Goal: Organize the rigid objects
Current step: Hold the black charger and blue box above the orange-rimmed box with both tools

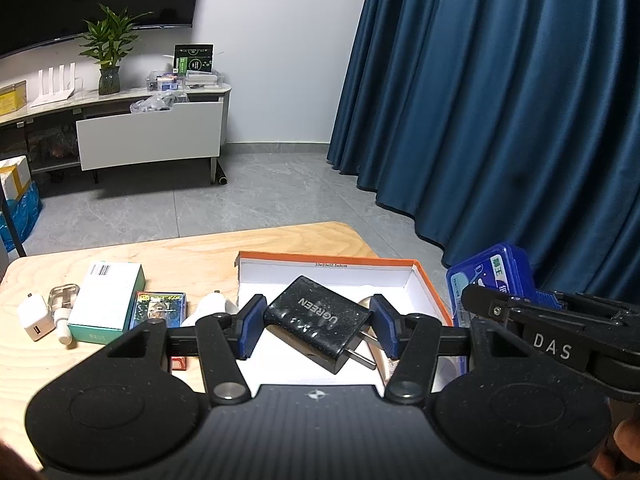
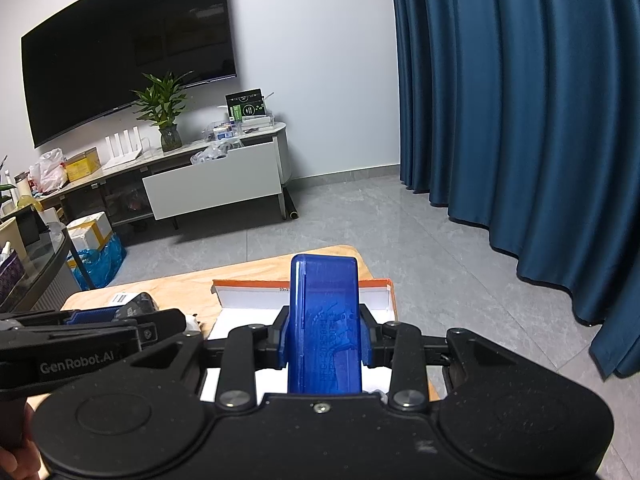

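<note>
Gripping the black charger crosswise, prongs angled right, the left tool hangs above the orange box, right tool clamping a blue case beside it.

"ugreen" on black charger

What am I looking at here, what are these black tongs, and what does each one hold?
No robot arm: a person holds one pair of tongs in each hand, each with a fisheye camera looking along its fingers. The left camera shows the left tongs clamped on a black UGREEN charger above an orange-rimmed box on a wooden table. Beside the box lie a white charger, a small clear bottle, a teal-and-white carton and a card pack. The right camera shows the right tongs clamped on a blue plastic case over that box.
</note>
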Motion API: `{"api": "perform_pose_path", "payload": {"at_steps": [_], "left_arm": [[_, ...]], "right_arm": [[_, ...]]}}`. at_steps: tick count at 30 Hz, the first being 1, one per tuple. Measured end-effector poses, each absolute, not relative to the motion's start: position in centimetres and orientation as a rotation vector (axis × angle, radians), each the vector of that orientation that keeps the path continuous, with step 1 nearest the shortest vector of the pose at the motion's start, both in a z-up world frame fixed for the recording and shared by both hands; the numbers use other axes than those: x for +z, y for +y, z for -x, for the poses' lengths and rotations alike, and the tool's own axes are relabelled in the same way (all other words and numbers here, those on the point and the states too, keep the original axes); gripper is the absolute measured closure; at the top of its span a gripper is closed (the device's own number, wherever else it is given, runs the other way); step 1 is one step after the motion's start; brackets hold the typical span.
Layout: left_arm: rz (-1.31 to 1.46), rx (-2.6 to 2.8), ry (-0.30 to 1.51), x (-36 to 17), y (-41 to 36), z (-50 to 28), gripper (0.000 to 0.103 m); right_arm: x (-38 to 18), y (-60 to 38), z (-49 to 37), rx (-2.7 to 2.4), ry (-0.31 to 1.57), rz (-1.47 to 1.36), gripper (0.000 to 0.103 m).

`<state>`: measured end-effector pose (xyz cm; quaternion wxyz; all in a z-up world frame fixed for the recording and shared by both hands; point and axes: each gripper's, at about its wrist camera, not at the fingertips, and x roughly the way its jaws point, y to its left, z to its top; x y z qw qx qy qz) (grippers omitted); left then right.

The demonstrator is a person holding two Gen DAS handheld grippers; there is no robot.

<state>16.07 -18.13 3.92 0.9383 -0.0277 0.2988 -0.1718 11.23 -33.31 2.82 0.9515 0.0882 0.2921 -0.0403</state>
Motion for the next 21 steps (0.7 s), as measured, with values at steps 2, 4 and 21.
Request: {"api": "perform_pose_path", "payload": {"at_steps": [2, 4, 21], "left_arm": [[0.054, -0.351, 0.609, 3.93, -18.13, -16.06, 0.046], [0.057, -0.352, 0.61, 3.92, -18.1, -16.08, 0.046], [0.06, -0.351, 0.611, 3.84, -18.04, -16.16, 0.046]], "right_arm": [[2.77, -33.32, -11.24, -0.083, 0.594, -0.18, 0.064], [2.79, -33.35, -11.25, -0.082, 0.595, -0.18, 0.064], [2.22, -33.59, -11.57, -0.088, 0.601, -0.18, 0.064]]}}
